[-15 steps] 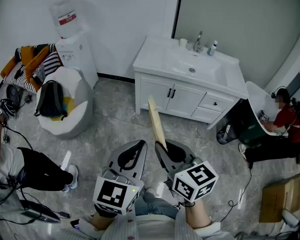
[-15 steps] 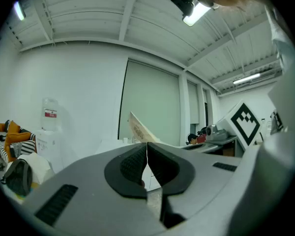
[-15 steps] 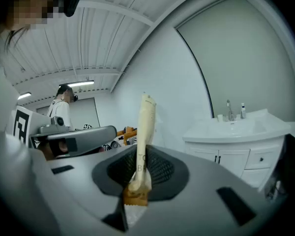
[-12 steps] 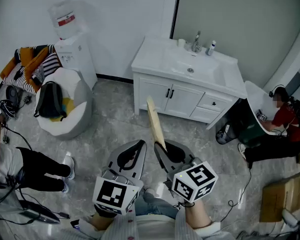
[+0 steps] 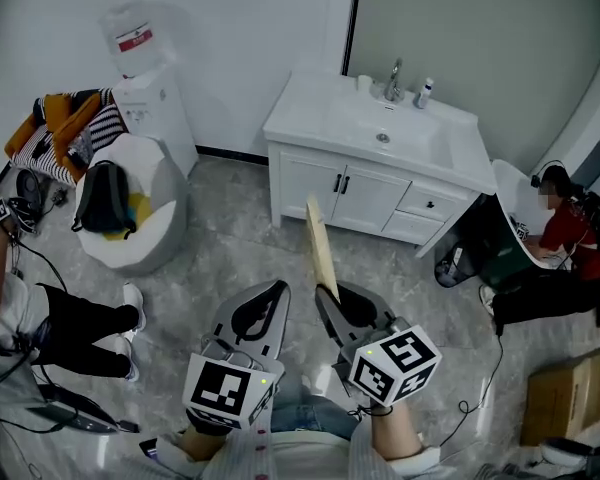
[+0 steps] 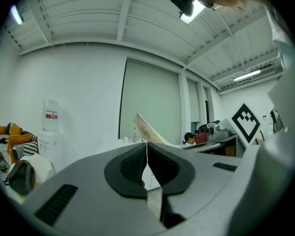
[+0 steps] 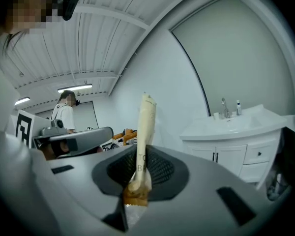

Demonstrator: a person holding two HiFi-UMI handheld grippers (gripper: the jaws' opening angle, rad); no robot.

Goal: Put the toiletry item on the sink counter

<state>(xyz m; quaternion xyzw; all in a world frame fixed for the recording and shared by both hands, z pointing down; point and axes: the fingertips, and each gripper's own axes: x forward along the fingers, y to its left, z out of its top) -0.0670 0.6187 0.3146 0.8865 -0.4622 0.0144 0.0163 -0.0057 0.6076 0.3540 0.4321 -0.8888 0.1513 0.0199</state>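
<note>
— Head view, left to right: what shows?
— Left gripper (image 5: 276, 290), jaws pressed together with nothing between them. Just beside it, the right gripper (image 5: 329, 294) pinches the toiletry tube (image 5: 321, 240) by its lower end.
— And the tube?
— It sticks up, tilted, well apart from the sink counter (image 5: 468, 148) beyond.

a lab-like studio room, with a lone sink vanity (image 5: 365, 196), a water dispenser (image 5: 150, 108) and a beanbag chair (image 5: 162, 186)
</note>
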